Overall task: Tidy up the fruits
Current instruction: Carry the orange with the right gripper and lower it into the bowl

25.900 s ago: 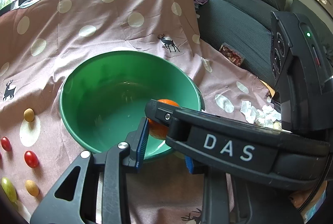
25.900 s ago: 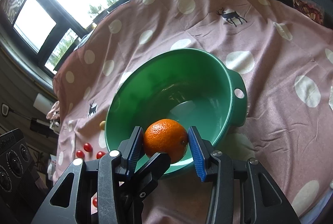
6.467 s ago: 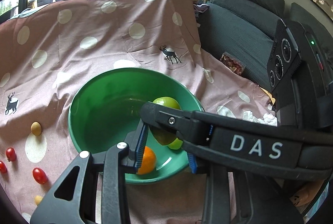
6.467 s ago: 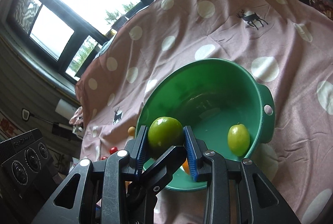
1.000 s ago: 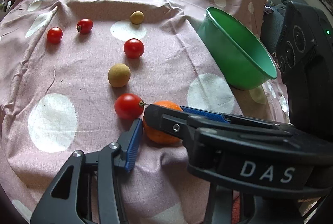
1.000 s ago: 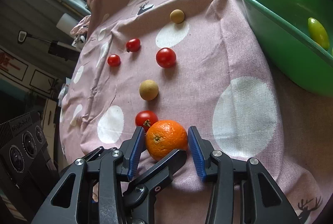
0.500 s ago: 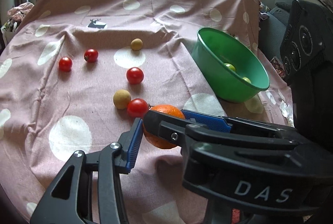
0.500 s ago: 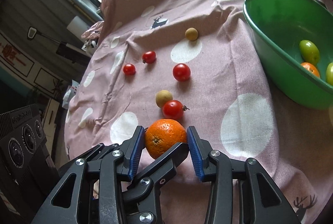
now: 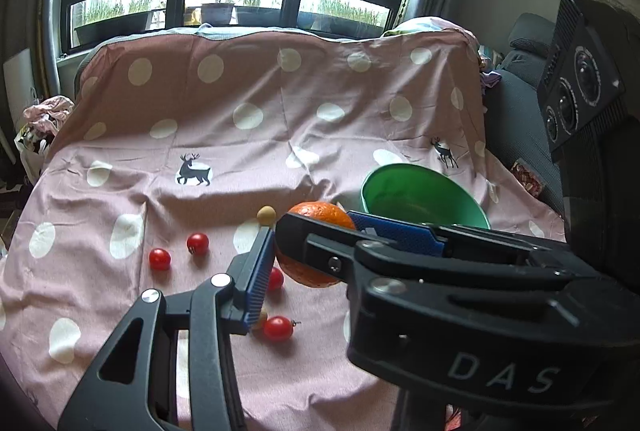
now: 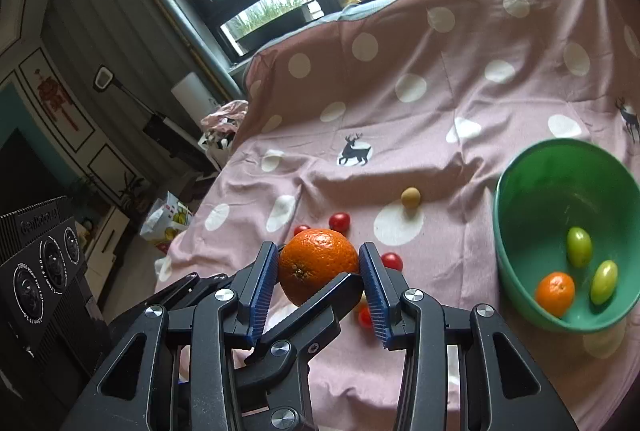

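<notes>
Both tongs meet over the spotted tablecloth point(image 10: 460, 111): your right gripper point(image 10: 319, 273) clamps the large orange point(image 10: 318, 263) between its blue pads, while your left gripper point(image 9: 352, 243) stands wide around the same fruit. Half a second ago it sat low beside the cherry tomatoes point(image 9: 279, 328); now it rides clear of the cloth. Ahead to the right, the green bowl point(image 10: 516, 187) already holds a small orange and two green fruits, likely its destination.
</notes>
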Demonstrator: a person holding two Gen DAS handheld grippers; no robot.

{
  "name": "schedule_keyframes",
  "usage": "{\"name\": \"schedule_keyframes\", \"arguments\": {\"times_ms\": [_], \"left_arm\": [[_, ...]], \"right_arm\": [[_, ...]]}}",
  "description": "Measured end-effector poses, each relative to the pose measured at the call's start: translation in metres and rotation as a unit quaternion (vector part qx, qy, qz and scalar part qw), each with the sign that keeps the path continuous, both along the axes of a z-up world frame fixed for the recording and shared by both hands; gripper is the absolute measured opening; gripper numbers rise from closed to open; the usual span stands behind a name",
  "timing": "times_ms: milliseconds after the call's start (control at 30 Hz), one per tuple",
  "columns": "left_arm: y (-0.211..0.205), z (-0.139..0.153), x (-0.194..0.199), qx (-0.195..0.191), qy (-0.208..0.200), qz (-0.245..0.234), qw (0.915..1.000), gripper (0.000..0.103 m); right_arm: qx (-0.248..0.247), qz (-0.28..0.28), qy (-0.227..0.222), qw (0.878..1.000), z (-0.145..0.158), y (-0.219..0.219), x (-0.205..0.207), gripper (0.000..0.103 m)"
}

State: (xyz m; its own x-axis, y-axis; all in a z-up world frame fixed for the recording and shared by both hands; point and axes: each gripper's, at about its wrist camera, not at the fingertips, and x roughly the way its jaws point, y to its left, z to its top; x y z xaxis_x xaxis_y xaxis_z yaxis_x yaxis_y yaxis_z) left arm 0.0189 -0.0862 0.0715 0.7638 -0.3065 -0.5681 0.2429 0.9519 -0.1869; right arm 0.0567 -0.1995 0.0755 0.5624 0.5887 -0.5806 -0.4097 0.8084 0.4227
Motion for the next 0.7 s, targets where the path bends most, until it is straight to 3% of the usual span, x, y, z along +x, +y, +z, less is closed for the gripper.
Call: {"name": "schedule_keyframes", "arguments": {"times_ms": [233,700], "left_arm": [[-0.008,0.008,0.012,0.008,-0.024,-0.008,0.9997,0.043],[-0.065,-0.01,0.025,0.002,-0.01,-0.054,0.9985,0.043]], "right_arm": [[0.0,-0.013,-0.029,0.999,0.007,-0.006,0.005,0.045],[0.015,-0.072,-0.005,0.997,-0.012,-0.064,0.009,0.045]]}}
